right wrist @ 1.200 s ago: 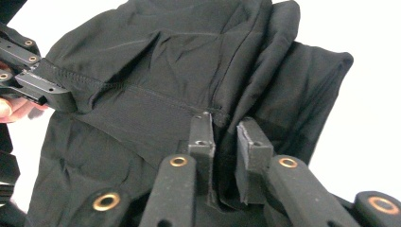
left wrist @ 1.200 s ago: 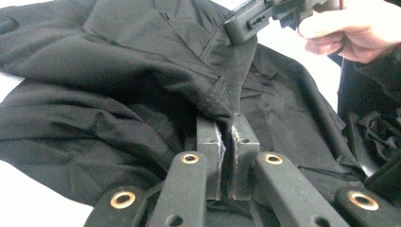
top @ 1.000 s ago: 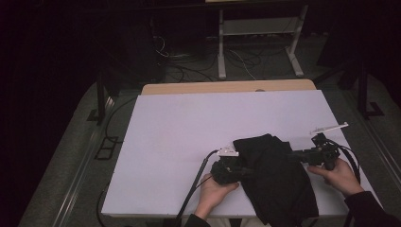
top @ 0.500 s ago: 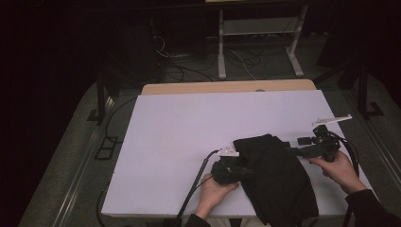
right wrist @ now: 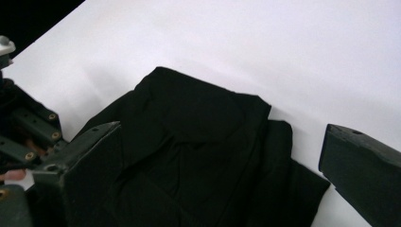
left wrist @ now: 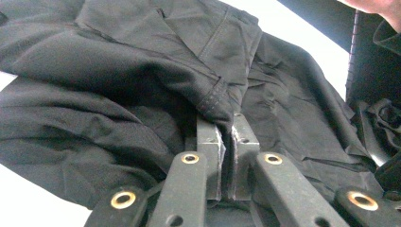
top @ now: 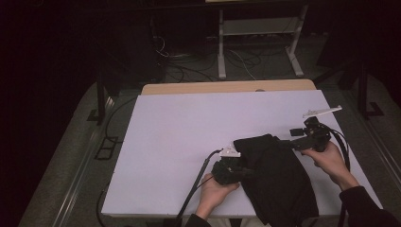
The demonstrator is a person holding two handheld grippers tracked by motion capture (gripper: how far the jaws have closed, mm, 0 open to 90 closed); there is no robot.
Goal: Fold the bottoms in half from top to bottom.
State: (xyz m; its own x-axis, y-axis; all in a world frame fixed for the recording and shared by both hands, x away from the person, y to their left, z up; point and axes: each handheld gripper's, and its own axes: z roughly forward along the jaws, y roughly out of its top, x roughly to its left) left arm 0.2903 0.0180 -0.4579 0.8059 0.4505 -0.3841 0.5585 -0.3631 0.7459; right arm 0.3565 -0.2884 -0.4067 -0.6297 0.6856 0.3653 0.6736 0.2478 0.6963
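Near the front right corner of the table (top: 179, 123) lies a folded black garment (top: 279, 175), draping over the front edge. The left gripper (left wrist: 227, 142) pinches a fold of it. The right gripper (top: 295, 134), jaws just opened wide, hovers beside its far edge, holding nothing.

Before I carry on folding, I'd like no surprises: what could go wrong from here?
1. The left gripper pinches only a hem of the black garment; a pull could slip it free.
2. The garment's near end hangs over the table edge, so its weight might drag it off.
3. The right gripper, whose jaws have just been opening, is open above the cloth and holds nothing, so that side may unfold.
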